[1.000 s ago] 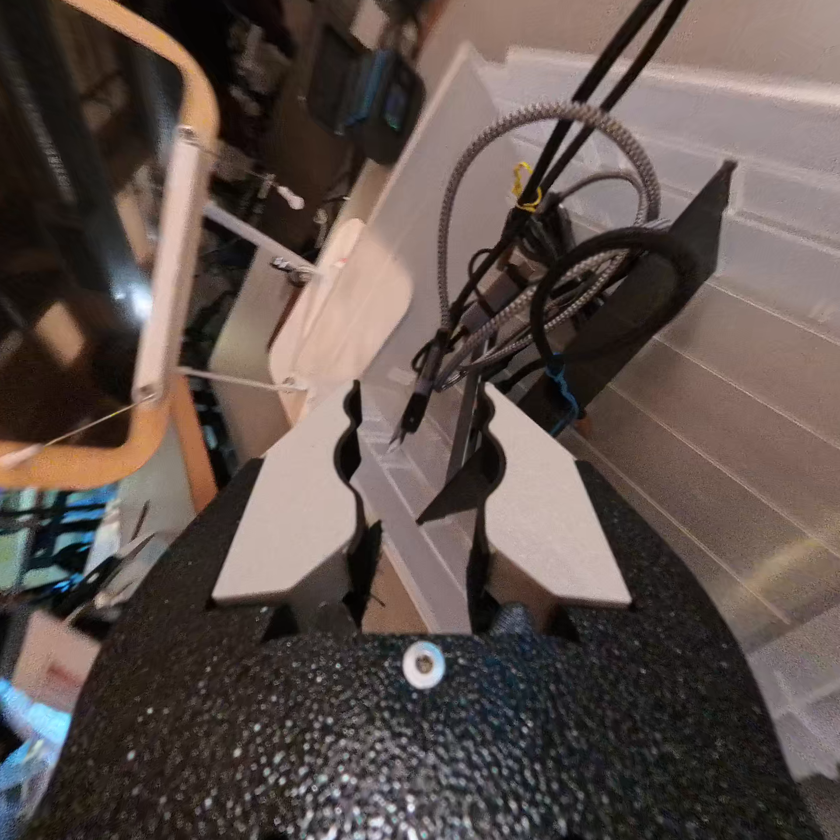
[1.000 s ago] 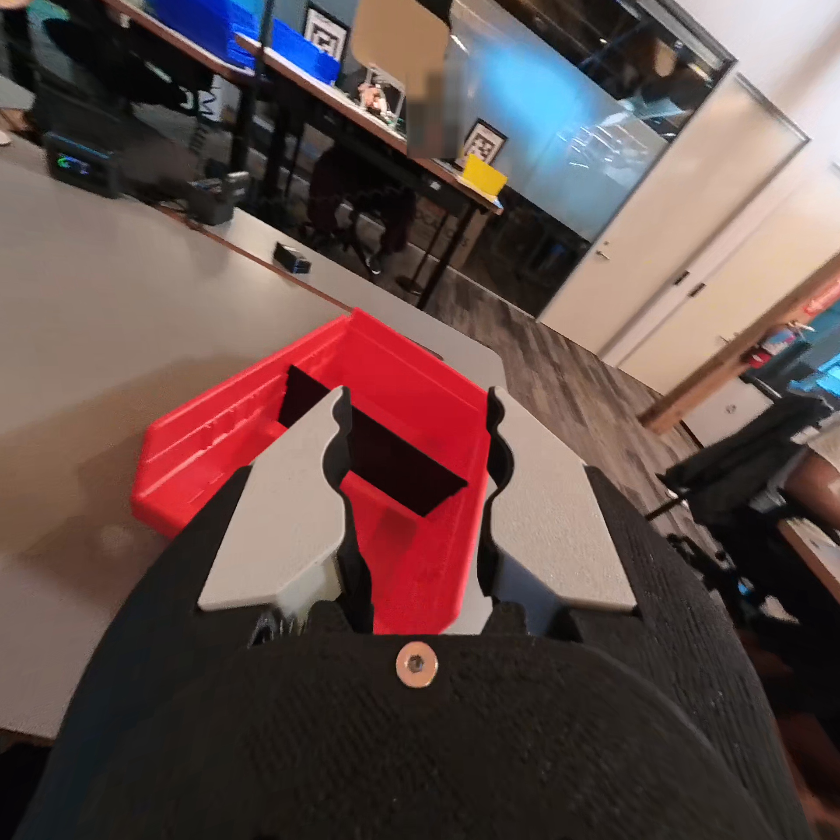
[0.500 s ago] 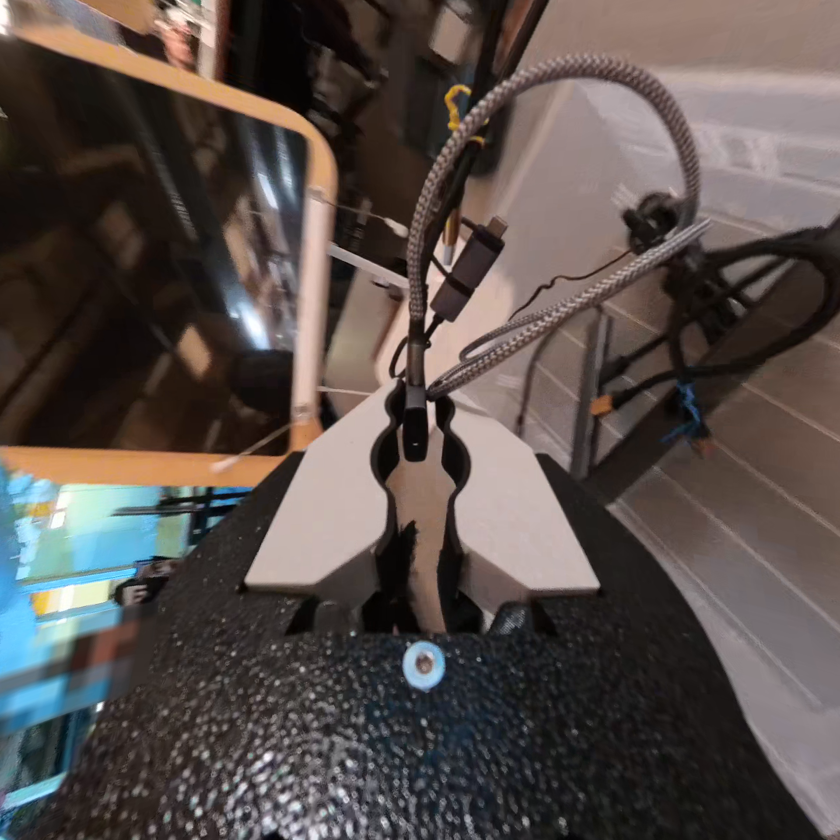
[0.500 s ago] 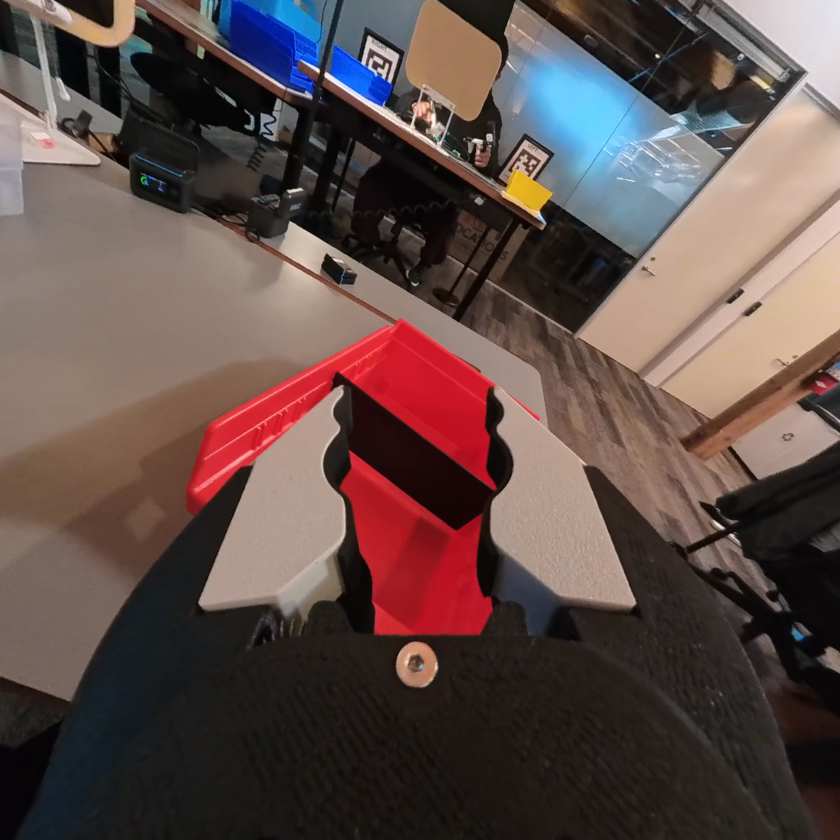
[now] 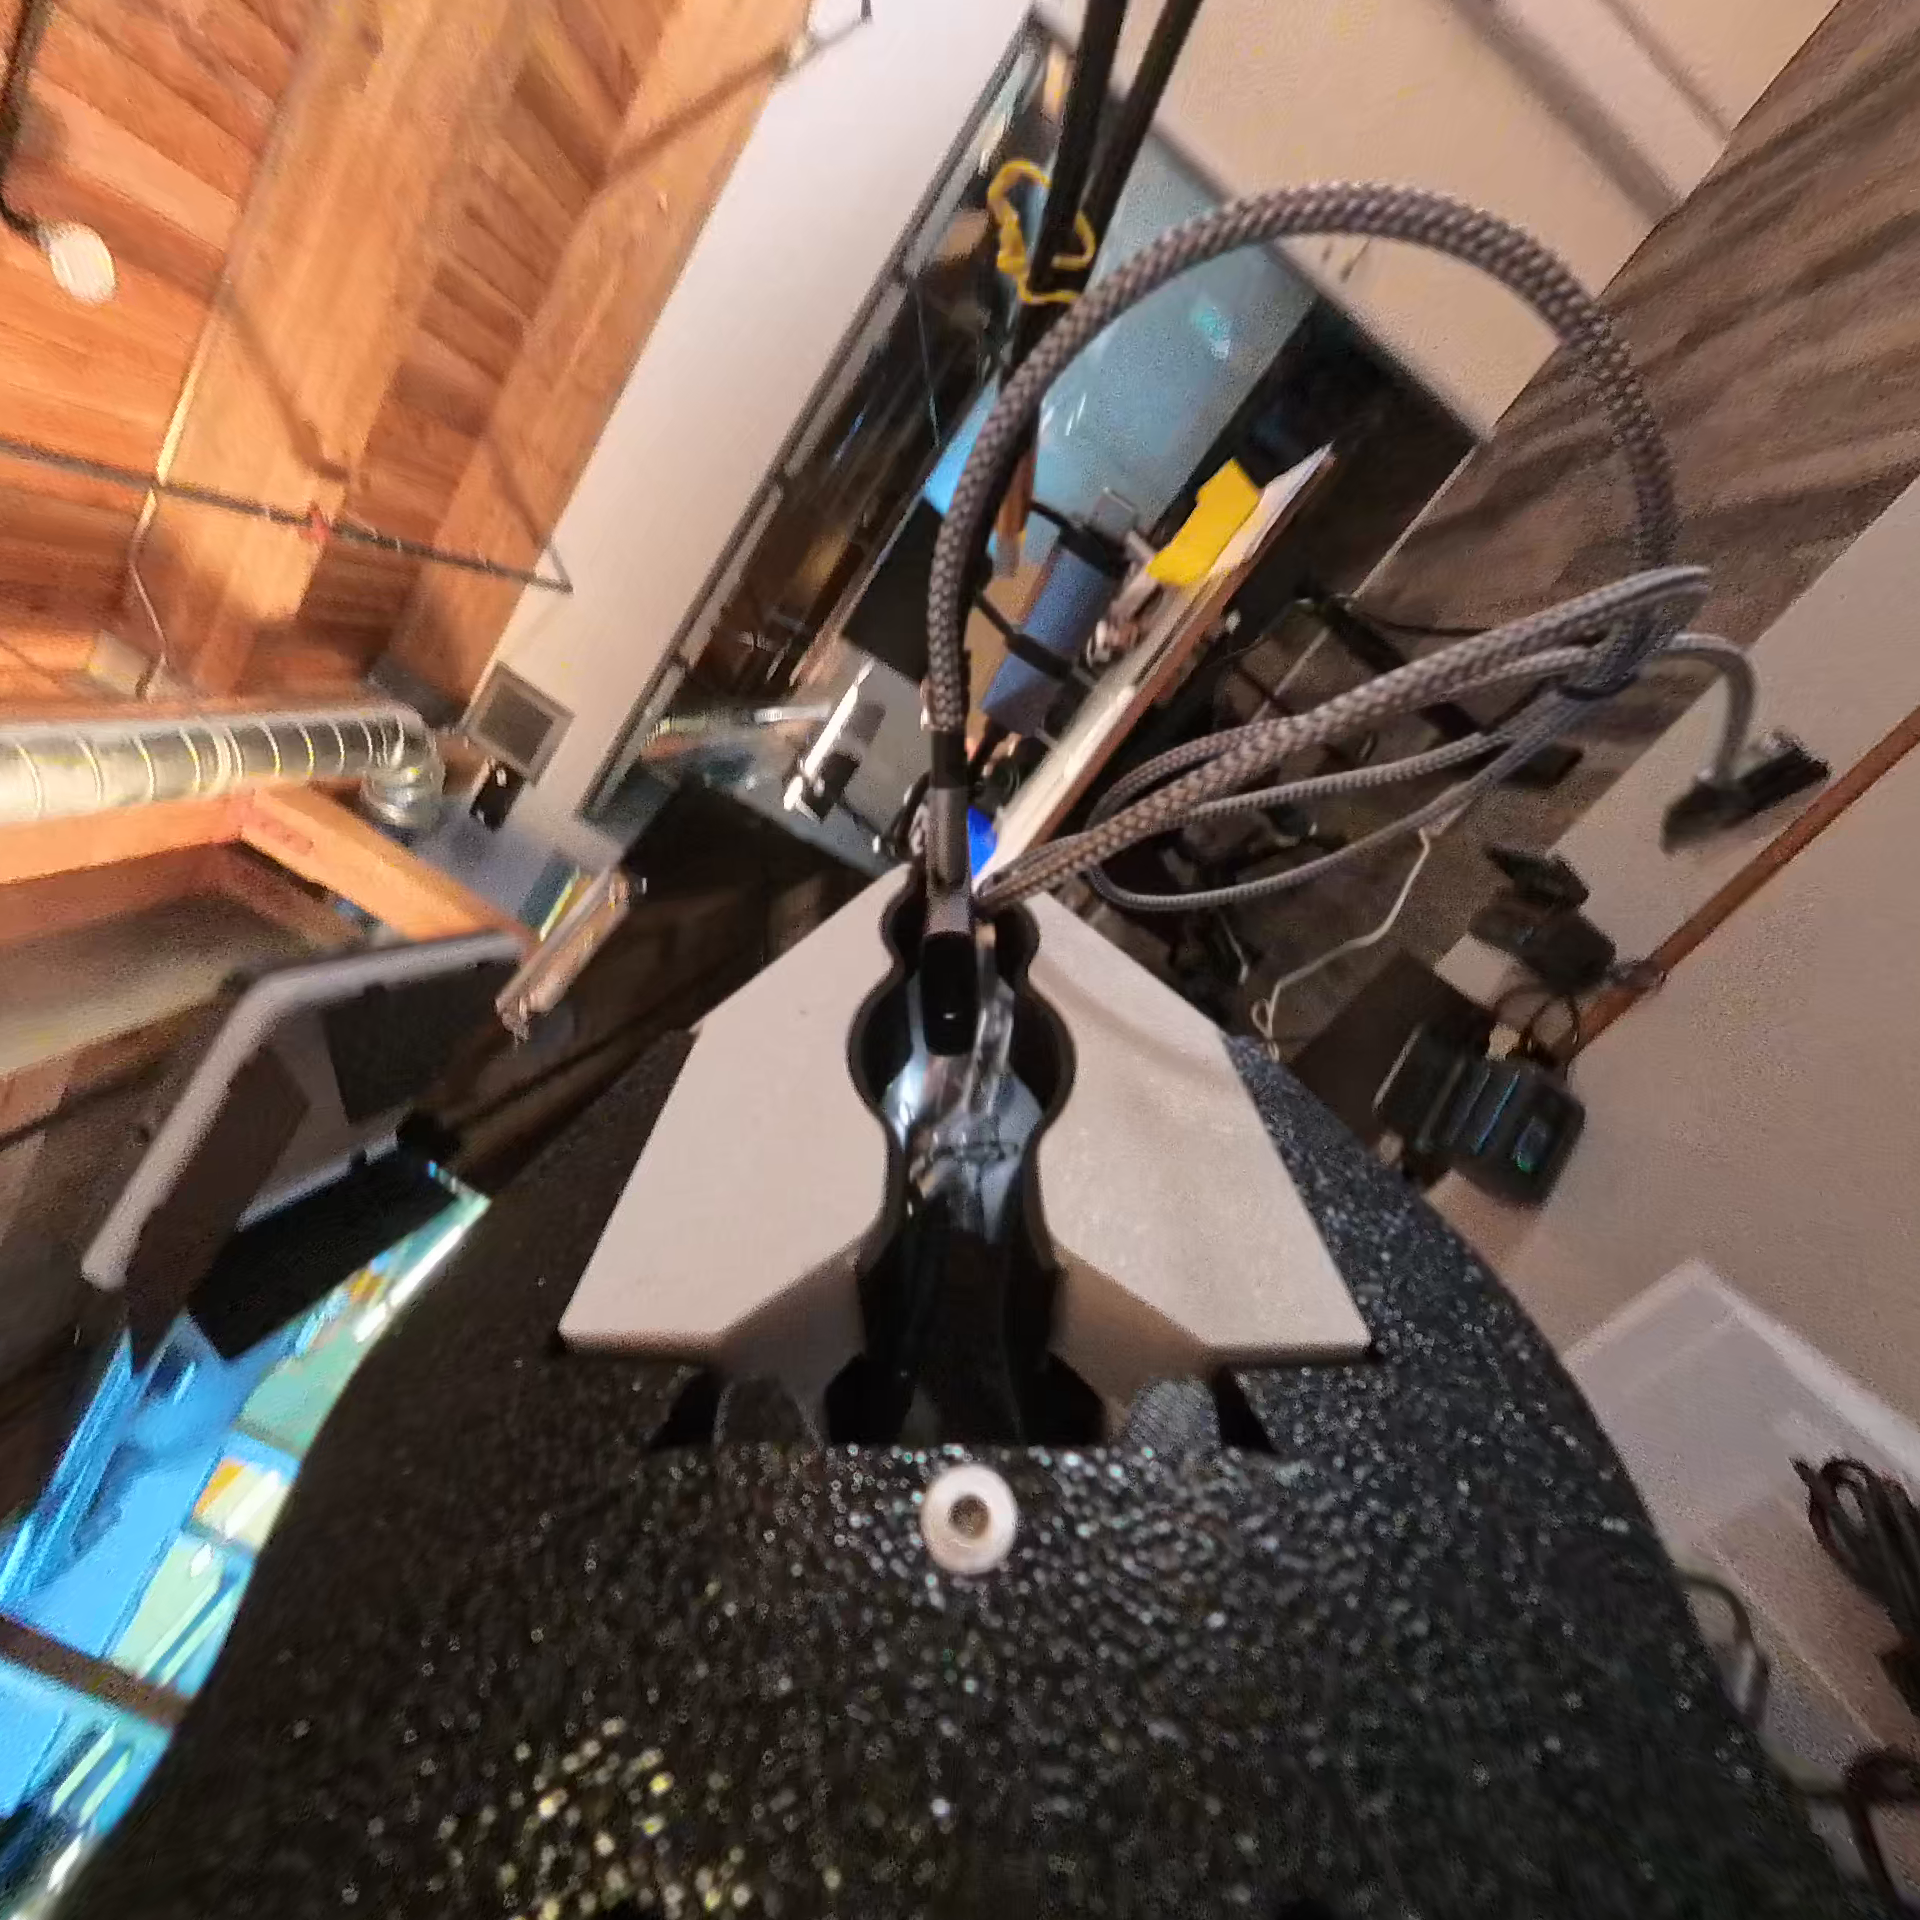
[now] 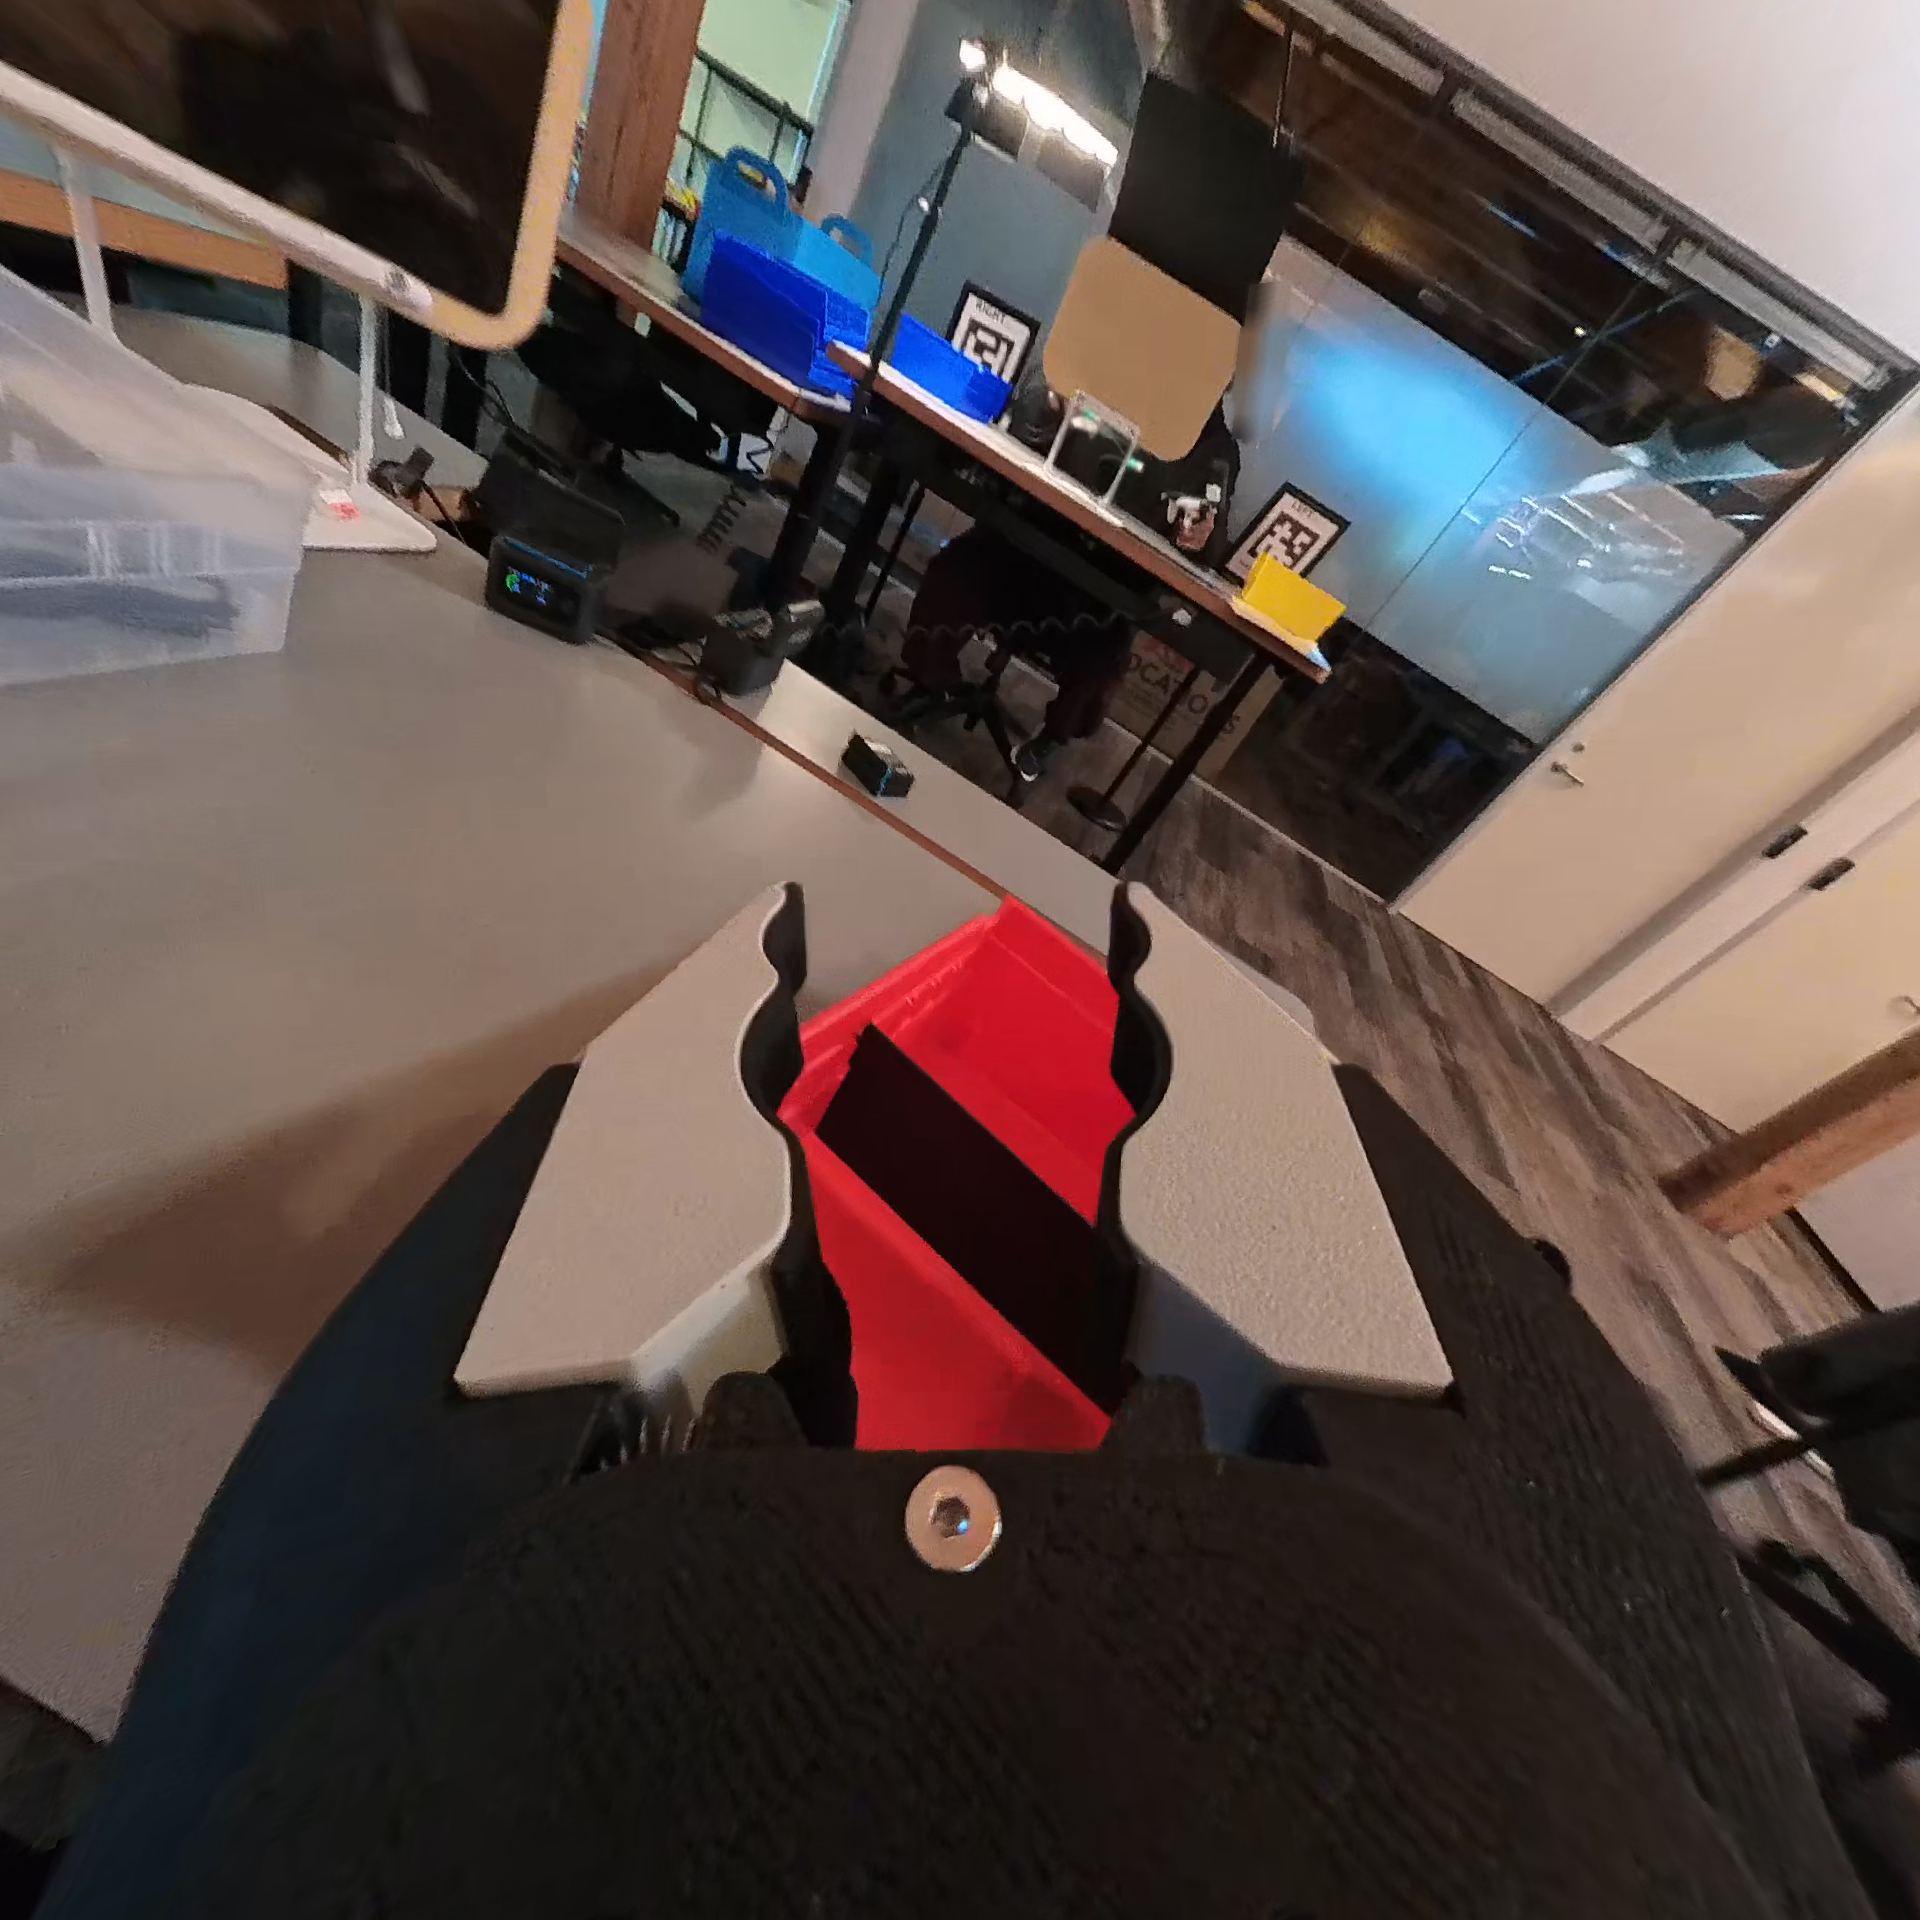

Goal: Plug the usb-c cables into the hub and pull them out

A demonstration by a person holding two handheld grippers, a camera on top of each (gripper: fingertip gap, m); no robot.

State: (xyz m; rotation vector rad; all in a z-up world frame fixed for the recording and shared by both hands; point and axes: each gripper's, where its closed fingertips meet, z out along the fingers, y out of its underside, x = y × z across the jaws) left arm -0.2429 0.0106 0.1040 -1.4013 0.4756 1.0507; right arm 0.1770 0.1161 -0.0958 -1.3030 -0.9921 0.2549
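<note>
Left gripper [image 5: 951, 914] clamped on the dark plug of a braided grey usb-c cable [image 5: 1299, 213], both pale fingers [image 5: 769, 1101] closed against the plug's sides. From the plug, rose straight ahead of the claw, arched high and came down to the right, where more braided loops [image 5: 1351, 748] hung bunched just beyond the right fingertip. Seen against a blurred, tilted room: wooden ceiling planks [image 5: 312, 208] up and to the left, a silver ribbed duct [image 5: 187, 748] left of the claw, a white wall strip beyond it, dark glazing and a yellow box [image 5: 1205, 530] ahead. Could not tell where the hub was.

Right gripper [image 6: 956, 925] held wide apart, nothing between the fingers. Directly under and ahead of the claw, a red bin [image 6: 997, 1049] with a black divider [image 6: 966, 1174] standing across it, set near the far edge of a pale grey table [image 6: 312, 883]. To the left, farther off on the same surface, a clear plastic tub [image 6: 135, 520], a white lamp base, a small black device with a lit screen [image 6: 540, 592]. Ahead of the fingertips, a little black box [image 6: 878, 767] near the table's edge. Beyond that, dark wood-pattern floor [image 6: 1455, 1039], another desk with blue crates [image 6: 800, 312] and a yellow box [image 6: 1288, 603], glass partitions, a white door to the right.
</note>
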